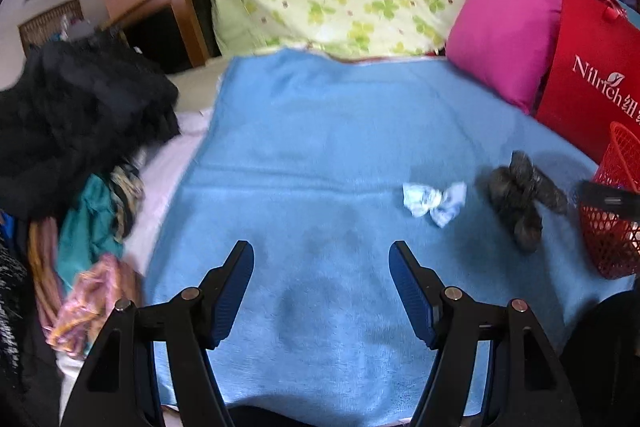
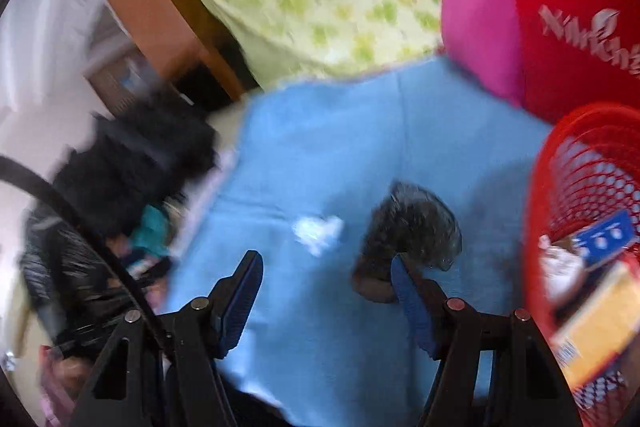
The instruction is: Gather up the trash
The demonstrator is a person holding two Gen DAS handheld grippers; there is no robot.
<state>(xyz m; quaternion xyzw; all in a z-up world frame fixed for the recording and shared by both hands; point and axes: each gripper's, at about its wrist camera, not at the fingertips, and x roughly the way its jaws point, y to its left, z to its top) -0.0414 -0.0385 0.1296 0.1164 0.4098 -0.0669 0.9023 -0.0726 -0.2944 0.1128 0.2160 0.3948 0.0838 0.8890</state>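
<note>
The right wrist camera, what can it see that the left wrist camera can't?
Only the right wrist view looks down into the red basket: a blue packet and a yellow box lie inside. Only the left wrist view shows the sharp white lettering on the red bag and the colourful clothes pile clearly. Both show the blue blanket, the white crumpled paper, the dark crumpled wad, the pink pillow, and their own empty, open gripper: left gripper, right gripper.
</note>
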